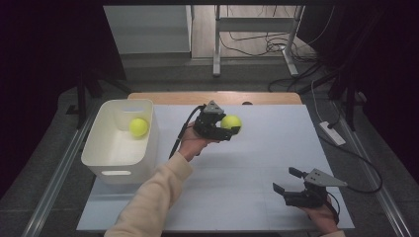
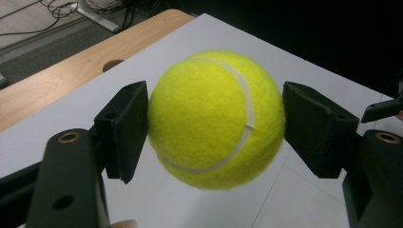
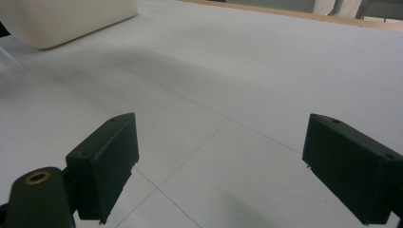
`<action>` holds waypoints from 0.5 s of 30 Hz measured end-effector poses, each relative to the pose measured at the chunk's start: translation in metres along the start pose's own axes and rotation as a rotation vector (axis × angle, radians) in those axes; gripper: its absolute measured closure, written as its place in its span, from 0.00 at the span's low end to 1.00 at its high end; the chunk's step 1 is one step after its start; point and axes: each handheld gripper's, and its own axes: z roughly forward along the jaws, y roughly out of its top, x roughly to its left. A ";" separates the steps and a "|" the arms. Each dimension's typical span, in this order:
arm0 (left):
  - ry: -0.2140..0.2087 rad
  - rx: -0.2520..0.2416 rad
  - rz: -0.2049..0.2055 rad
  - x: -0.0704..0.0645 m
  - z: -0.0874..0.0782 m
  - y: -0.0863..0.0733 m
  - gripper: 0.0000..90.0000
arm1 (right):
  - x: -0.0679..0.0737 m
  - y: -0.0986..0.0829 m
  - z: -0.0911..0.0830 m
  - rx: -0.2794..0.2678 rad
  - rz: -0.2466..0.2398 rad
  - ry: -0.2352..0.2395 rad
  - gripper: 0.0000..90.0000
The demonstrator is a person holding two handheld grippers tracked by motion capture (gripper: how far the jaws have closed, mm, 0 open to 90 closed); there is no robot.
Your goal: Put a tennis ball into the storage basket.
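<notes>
The left gripper (image 1: 228, 129) held a tennis ball (image 1: 231, 122) lifted above the middle of the white table (image 1: 237, 197), to the right of the white bin (image 1: 109, 165). In the left gripper view the tennis ball (image 2: 216, 118) sat between the 2 black pads, the left pad (image 2: 124, 129) pressed against its side and the right pad (image 2: 317, 127) at or just off its opposite flank, so the grip looked snug but not squeezing. Judged from its felt cover, the ball would be light, springy and fairly grippy, hardly fragile; its roundness was the risk, since pads set off its widest part could let it pop out, so the hold belonged across the middle, as it was here. The right gripper (image 1: 288, 180) rested low near the table's front right, and in the right gripper view its jaws stood wide apart with nothing between them over bare table. By count there were 2 tennis balls: 1 in the left gripper and a second ball (image 1: 139, 127) lying inside the bin at its far end. There was 1 bin and there were 2 grippers.
</notes>
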 end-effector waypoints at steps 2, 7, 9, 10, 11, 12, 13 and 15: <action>0.003 -0.004 0.002 0.000 -0.003 0.000 0.31 | 0.000 0.000 0.000 -0.001 0.001 -0.001 0.13; 0.008 -0.015 -0.001 -0.001 -0.008 0.000 0.31 | 0.000 0.000 0.000 -0.002 0.001 -0.002 0.13; 0.011 -0.019 0.001 -0.002 -0.010 0.000 0.31 | 0.000 0.000 0.000 -0.002 0.000 -0.002 0.13; 0.009 -0.022 0.001 -0.002 -0.011 0.000 0.31 | 0.000 0.000 0.000 -0.003 -0.001 -0.002 0.13; 0.009 -0.024 0.001 -0.002 -0.012 0.000 0.31 | 0.000 0.000 0.000 -0.003 -0.001 -0.002 0.13; 0.011 -0.025 0.005 -0.003 -0.013 0.000 0.31 | 0.000 0.000 0.000 -0.002 -0.001 -0.002 0.13; 0.011 -0.027 0.005 -0.003 -0.014 0.000 0.31 | 0.000 0.000 0.000 -0.002 0.000 -0.003 0.13; 0.011 -0.032 0.006 -0.004 -0.016 0.000 0.31 | 0.000 0.000 0.000 -0.002 0.001 -0.003 0.13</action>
